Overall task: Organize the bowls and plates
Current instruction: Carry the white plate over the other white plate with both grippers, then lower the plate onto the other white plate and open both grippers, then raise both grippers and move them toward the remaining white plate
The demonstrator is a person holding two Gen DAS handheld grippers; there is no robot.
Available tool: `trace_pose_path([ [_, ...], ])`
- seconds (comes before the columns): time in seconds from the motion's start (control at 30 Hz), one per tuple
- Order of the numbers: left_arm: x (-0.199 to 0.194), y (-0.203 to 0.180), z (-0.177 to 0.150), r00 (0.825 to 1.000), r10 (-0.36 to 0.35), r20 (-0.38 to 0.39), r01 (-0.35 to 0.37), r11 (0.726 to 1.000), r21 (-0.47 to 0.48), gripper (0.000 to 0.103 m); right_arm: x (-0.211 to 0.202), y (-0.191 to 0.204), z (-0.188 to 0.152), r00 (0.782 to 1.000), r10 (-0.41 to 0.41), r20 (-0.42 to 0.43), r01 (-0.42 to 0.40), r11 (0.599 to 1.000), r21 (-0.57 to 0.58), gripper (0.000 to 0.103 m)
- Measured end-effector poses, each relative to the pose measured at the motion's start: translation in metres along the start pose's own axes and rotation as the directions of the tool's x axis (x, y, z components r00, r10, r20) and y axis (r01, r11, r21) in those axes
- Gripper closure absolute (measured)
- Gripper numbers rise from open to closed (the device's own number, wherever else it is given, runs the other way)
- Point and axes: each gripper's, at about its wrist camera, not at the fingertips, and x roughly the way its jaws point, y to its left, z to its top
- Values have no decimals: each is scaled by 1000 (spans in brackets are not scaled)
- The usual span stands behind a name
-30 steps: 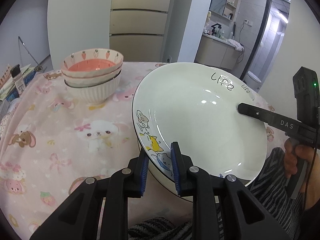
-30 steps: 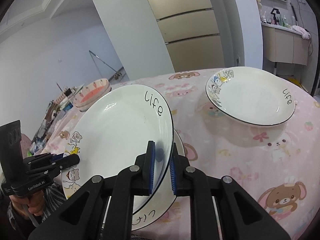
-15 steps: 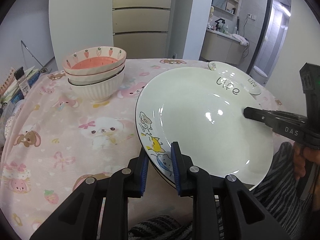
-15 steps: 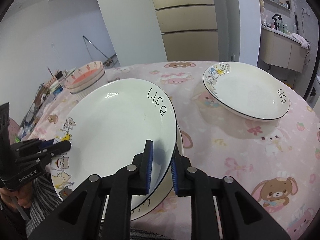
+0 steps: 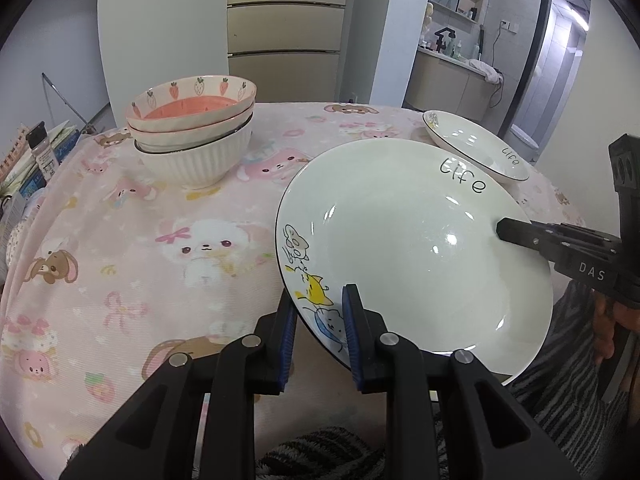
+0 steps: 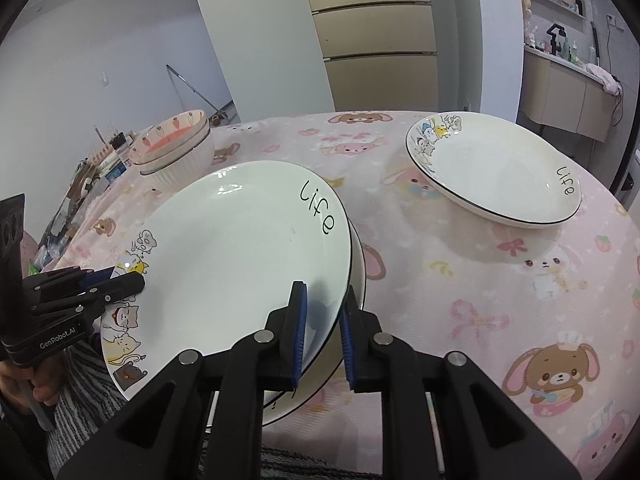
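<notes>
A white plate (image 5: 400, 248) with "life" lettering and cartoon cats is held between both grippers. My left gripper (image 5: 318, 304) is shut on its near rim by the cat drawings. My right gripper (image 6: 324, 296) is shut on the opposite rim, and its finger (image 5: 516, 234) shows on the plate's right side in the left wrist view. In the right wrist view the held plate (image 6: 240, 248) lies just over a matching plate (image 6: 359, 268) on the table; whether they touch I cannot tell. A third matching plate (image 6: 492, 172) sits at the far right. Stacked bowls (image 5: 192, 128) stand at the far left.
A pink cartoon tablecloth (image 5: 120, 248) covers the round table. Books and small bottles (image 5: 36, 152) crowd its left edge. A person's hand and striped sleeve (image 5: 580, 360) are at the near right. Cabinets and a doorway lie beyond the table.
The held plate has tipped flatter and sunk toward the plate beneath it. The far plate has come into the left wrist view. Both grippers stay clamped on the rim.
</notes>
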Motion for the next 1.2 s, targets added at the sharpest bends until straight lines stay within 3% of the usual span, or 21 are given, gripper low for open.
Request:
trace_pose_path([
  [0.13,-2,-5,0,999,37,6,-37,999,22,79,-4,6,-2,999,-33,14,33,999,-21,85],
  [0.2,-3,-6,0,999,47,7,-47,999,27,78,-6,9,-3,999,-27,27,28,999,-36,75],
  [0.23,-4,-6,0,999,53,10,-53,998,29,75,-9,11,-3,999,-25,39,27,999,-44,60],
  [0.27,-6,-7,0,998,58,22,-58,998,33,71,-13,12,-4,997,-50,65,53,998,-46,33],
  [0.3,-10,-8,0,997,63,39,-65,997,40,53,-21,13,-4,992,-78,103,83,996,-43,23],
  [0.33,-13,-9,1,996,70,59,-73,996,48,23,-28,14,-6,986,-86,140,93,995,-42,12],
  [0.4,-23,-14,1,990,86,110,-94,993,67,0,-38,12,-7,978,-76,193,84,996,-33,5],
  [0.43,-27,-16,1,988,88,128,-99,992,78,0,-40,11,-7,977,-71,203,78,997,-25,2],
  [0.5,-33,-24,1,982,92,164,-111,987,115,0,-42,6,-6,976,-55,212,58,998,-6,1],
  [0.63,-31,-30,1,982,106,157,-129,981,148,0,-48,0,-7,969,-43,243,38,999,24,0],
  [1.0,-44,-14,7,977,43,208,-58,996,68,0,-63,-12,-5,952,-23,304,1,997,71,0],
  [1.2,-64,-10,21,962,50,268,-65,997,47,0,-75,-7,4,943,-73,324,69,997,26,0],
])
